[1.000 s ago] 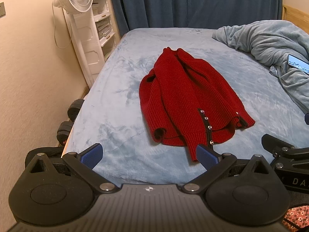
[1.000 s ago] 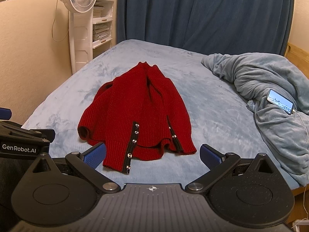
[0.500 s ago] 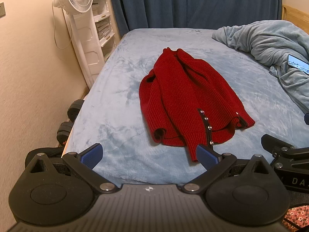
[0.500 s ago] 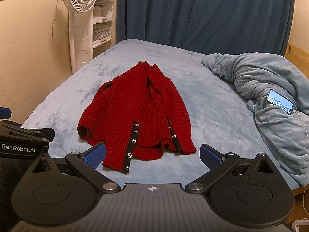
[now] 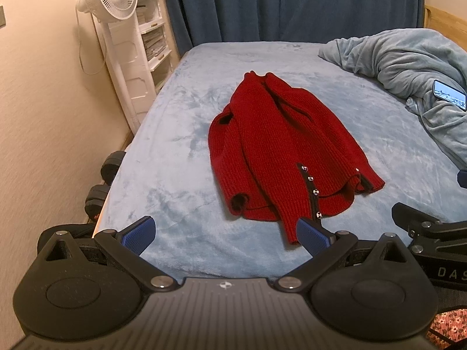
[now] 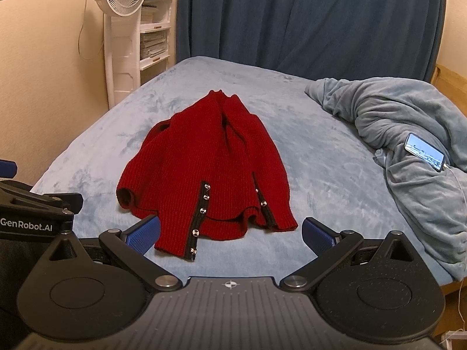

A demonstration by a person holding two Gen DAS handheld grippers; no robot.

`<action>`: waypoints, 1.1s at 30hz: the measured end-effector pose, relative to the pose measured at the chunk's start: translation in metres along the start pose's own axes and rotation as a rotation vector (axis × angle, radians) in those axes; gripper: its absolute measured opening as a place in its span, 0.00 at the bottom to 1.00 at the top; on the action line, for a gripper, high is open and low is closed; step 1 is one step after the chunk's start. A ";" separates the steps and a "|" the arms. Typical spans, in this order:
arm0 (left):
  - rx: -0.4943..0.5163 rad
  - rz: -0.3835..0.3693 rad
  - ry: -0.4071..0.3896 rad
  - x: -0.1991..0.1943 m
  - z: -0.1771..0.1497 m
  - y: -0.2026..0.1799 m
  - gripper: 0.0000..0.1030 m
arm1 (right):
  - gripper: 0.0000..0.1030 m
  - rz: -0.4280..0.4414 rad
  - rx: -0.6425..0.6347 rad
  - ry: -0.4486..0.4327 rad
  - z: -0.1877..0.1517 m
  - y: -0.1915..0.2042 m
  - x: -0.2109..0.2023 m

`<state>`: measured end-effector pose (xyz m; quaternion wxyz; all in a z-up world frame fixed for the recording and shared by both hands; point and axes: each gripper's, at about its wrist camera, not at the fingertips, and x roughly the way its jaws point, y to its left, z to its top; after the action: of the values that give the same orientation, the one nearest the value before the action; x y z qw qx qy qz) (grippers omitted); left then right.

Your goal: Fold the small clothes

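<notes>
A small red knit cardigan [image 5: 280, 151] with black snap plackets lies on the light blue bed [image 5: 181, 157], collar far, hem near, its sides folded inward. It also shows in the right wrist view [image 6: 210, 169]. My left gripper [image 5: 224, 234] is open and empty, hovering at the near bed edge just short of the hem. My right gripper [image 6: 230, 233] is open and empty, just short of the hem's near edge.
A crumpled blue blanket [image 6: 408, 145] with a lit phone [image 6: 424, 151] on it lies at the right. A white fan [image 5: 116, 29] and shelf stand by the left wall. Dumbbells [image 5: 105, 180] sit on the floor at the bed's left.
</notes>
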<state>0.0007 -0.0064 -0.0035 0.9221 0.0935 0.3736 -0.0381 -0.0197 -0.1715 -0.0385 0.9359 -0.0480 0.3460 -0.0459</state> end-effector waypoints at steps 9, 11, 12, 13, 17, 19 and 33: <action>0.010 0.000 0.007 0.005 0.000 -0.002 1.00 | 0.99 0.007 0.001 0.005 0.000 -0.001 0.004; 0.010 0.000 0.009 0.005 0.000 0.000 1.00 | 0.99 0.009 0.001 0.007 0.000 -0.001 0.006; 0.010 0.000 0.011 0.006 0.000 0.000 1.00 | 0.99 0.010 0.001 0.008 -0.001 -0.001 0.007; 0.011 0.000 0.013 0.007 0.000 0.000 1.00 | 0.99 0.009 0.002 0.009 -0.001 -0.002 0.007; 0.014 0.000 0.026 0.012 0.000 -0.001 1.00 | 0.99 0.016 0.006 0.017 -0.003 -0.003 0.011; 0.016 0.001 0.035 0.015 -0.001 -0.001 1.00 | 0.99 0.020 0.009 0.022 -0.003 -0.002 0.014; -0.003 -0.029 0.180 0.081 0.019 0.004 1.00 | 0.99 -0.118 0.199 0.081 0.010 -0.055 0.075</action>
<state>0.0727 -0.0061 -0.0456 0.8842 0.0896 0.4565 -0.0424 0.0410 -0.2347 -0.0726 0.9169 0.0267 0.3739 -0.1367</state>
